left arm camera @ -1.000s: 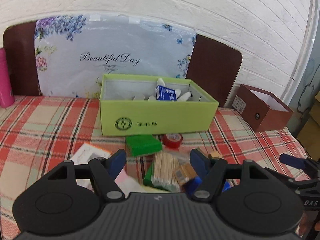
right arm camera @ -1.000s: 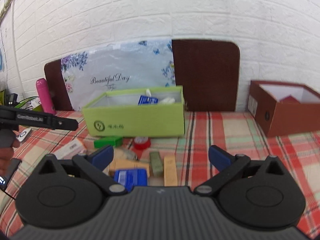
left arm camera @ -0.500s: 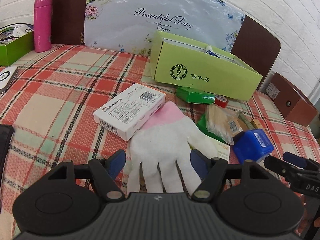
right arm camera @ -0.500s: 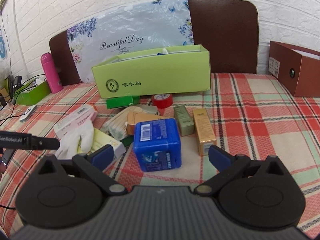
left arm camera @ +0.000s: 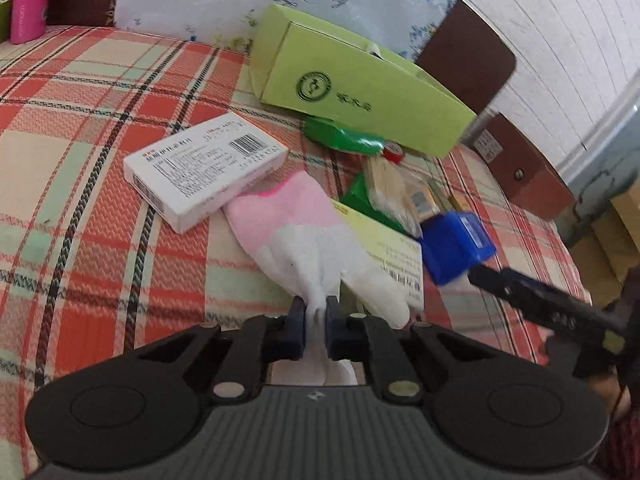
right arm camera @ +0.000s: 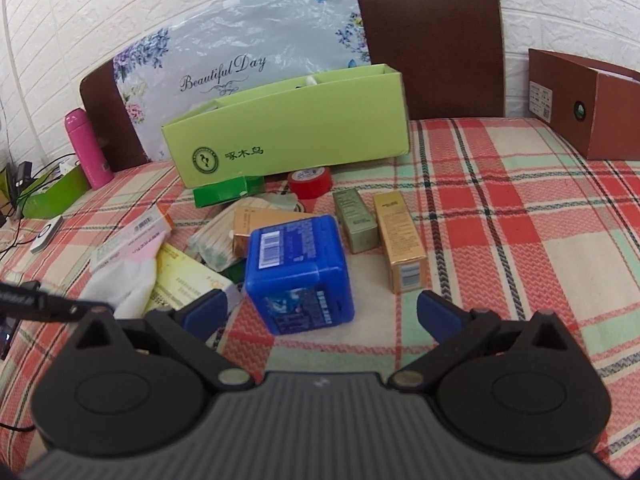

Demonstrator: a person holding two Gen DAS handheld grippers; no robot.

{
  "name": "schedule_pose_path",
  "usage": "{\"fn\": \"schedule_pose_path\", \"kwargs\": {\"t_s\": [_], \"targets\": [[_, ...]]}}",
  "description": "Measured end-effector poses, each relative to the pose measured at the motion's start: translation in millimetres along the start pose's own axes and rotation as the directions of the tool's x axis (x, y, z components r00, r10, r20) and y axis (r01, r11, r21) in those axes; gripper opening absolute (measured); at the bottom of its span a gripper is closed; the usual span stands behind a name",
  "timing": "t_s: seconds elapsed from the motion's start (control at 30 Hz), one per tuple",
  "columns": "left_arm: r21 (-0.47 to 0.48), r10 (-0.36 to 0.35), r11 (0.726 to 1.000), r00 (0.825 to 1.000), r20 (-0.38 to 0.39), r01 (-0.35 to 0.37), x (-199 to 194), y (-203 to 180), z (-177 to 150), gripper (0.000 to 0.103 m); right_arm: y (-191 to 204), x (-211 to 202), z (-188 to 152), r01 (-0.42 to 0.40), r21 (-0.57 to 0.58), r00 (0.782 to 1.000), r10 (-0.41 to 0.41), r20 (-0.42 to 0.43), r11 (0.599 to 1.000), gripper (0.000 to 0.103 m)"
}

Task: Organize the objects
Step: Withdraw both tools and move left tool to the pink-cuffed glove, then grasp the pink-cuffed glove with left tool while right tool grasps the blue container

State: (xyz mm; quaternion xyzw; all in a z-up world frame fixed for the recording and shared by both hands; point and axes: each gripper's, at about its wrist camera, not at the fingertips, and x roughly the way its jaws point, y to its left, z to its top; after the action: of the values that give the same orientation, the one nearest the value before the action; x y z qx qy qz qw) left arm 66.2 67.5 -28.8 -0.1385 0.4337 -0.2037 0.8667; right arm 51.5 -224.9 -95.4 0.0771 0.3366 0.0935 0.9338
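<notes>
Left gripper (left arm camera: 316, 312) has just snapped closed, pinching the glove (left arm camera: 308, 240) by one fingertip at six o'clock; right gripper (right arm camera: 322, 310) gapes around the blue box (right arm camera: 298, 272); thin hold, limp cloth could slip free on lifting.

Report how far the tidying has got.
Done: a few items sit in the green box. In hand: the left gripper has just closed its fingers on the white glove; the right gripper stands open at the blue box. Left: the cartons and red tape.
</notes>
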Motion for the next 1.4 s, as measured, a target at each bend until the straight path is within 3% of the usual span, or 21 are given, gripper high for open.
{"fn": "schedule_pose_path", "kwargs": {"t_s": [0.13, 0.2, 0.27, 0.33, 0.4, 0.53, 0.73, 0.8, 0.97, 1.0, 1.07, 1.17, 1.4], "targets": [[0.109, 0.101, 0.989, 0.994, -0.049, -0.095, -14, 1, -21, 0.011, 4, 4, 0, -0.013, -0.03, 1.0, 0.013, -0.01, 0.999, 0.103], [0.08, 0.12, 0.99, 0.993, -0.017, -0.118, -19, 9, -22, 0.023, 4, 8, 1, -0.007, -0.034, 1.0, 0.006, -0.012, 0.999, 0.103], [0.035, 0.147, 0.988, 0.989, 0.028, -0.147, -20, 12, -18, 0.054, 4, 11, 2, -0.001, -0.033, 1.0, 0.001, -0.013, 0.999, 0.103], [0.019, 0.185, 0.982, 0.98, 0.071, -0.187, -17, 9, -13, 0.062, 4, 13, 2, 0.003, -0.037, 1.0, -0.004, -0.009, 0.999, 0.103], [0.037, 0.181, 0.982, 0.981, 0.071, -0.184, -9, 5, -9, 0.062, 4, 13, 3, 0.009, -0.054, 1.0, -0.009, 0.003, 0.999, 0.101], [0.047, 0.145, 0.988, 0.988, 0.044, -0.147, -1, -1, -5, 0.044, 6, 17, 8, 0.041, -0.09, 0.999, -0.039, 0.025, 0.995, 0.093], [0.051, 0.16, 0.986, 0.986, 0.039, -0.161, -3, 1, -10, 0.046, 18, 26, 10, 0.056, -0.178, 0.998, -0.05, 0.036, 0.982, 0.079], [0.047, 0.157, 0.986, 0.987, 0.037, -0.158, -2, 2, -11, 0.046, 22, 29, 10, 0.053, -0.2, 0.998, -0.049, 0.027, 0.978, 0.069], [0.038, 0.161, 0.986, 0.986, 0.044, -0.163, 1, 2, -8, 0.045, 21, 37, 6, 0.027, -0.183, 0.999, -0.03, -0.014, 0.983, 0.057], [0.042, 0.166, 0.985, 0.985, 0.044, -0.168, 2, 1, -8, 0.044, 21, 37, 5, 0.024, -0.182, 0.999, -0.027, -0.017, 0.983, 0.057], [0.038, 0.162, 0.986, 0.986, 0.038, -0.164, 2, 2, -8, 0.022, 22, 36, 5, 0.024, -0.189, 0.999, -0.028, -0.018, 0.982, 0.057], [0.002, 0.144, 0.99, 0.989, 0.035, -0.144, -1, 4, -6, 0.007, 21, 29, 5, 0.004, -0.179, 1.0, -0.008, -0.02, 0.984, 0.057], [0.036, 0.114, 0.992, 0.988, 0.107, -0.118, -22, -13, 10, 0.004, 15, 4, 12, -0.053, -0.133, 0.998, 0.055, 0.012, 0.99, 0.057]]}}
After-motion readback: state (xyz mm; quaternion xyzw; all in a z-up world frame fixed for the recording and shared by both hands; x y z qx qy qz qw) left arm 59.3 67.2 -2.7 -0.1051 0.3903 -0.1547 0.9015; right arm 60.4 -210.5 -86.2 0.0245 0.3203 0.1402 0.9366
